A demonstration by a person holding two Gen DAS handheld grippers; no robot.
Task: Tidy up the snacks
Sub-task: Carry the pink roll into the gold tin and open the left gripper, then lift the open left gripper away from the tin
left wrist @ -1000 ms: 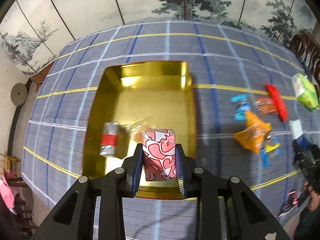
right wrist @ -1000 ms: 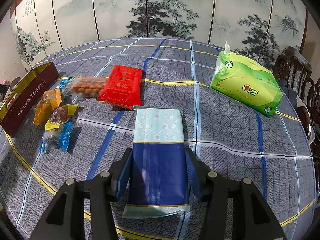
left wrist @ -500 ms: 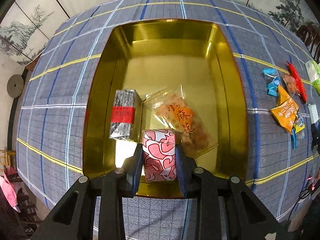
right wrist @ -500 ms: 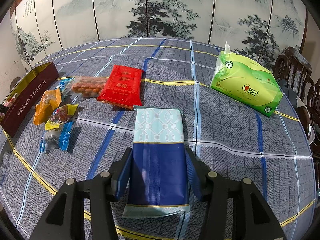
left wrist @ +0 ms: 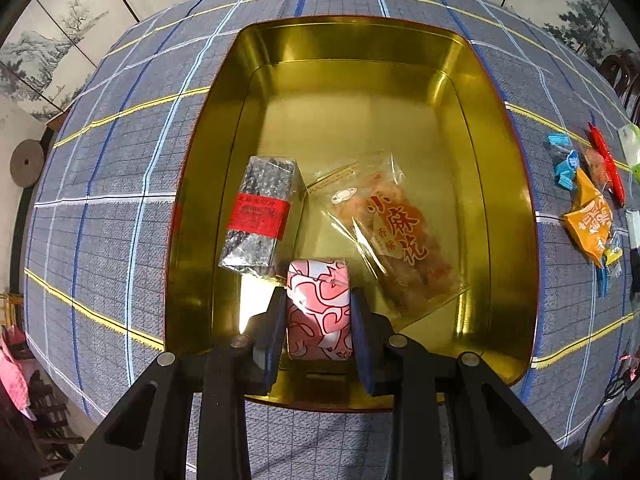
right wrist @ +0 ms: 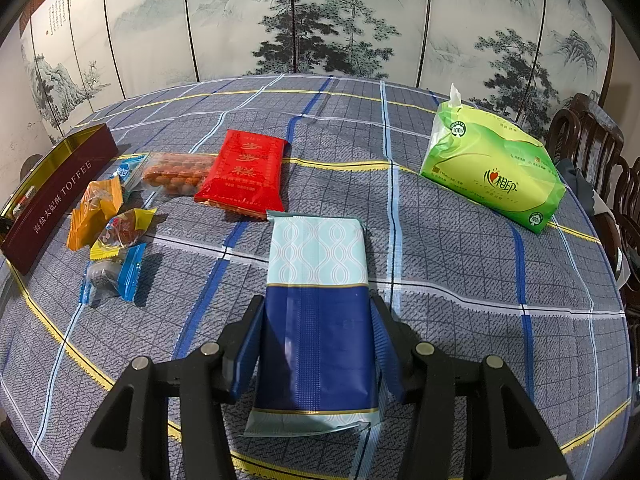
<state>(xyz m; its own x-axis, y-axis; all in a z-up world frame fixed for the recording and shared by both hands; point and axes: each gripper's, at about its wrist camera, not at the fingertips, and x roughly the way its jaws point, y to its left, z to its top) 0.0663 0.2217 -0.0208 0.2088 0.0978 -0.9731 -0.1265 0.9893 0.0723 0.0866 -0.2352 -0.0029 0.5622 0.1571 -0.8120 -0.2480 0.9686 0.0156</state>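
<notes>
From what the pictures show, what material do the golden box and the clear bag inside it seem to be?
The golden box looks like metal, probably tinplate with a glossy gold finish: its walls mirror the packets and throw bright glints. The clear bag looks like thin transparent plastic film: the snack shows through it, and its creases catch the light.

Pink-white patterned snack hanging upright low over near end of gold tin. Silver bar with red band and clear bag of orange twists lying flat inside tin. Blue-and-pale packet lying flat on table; red packet and small candies lying beyond it.
</notes>
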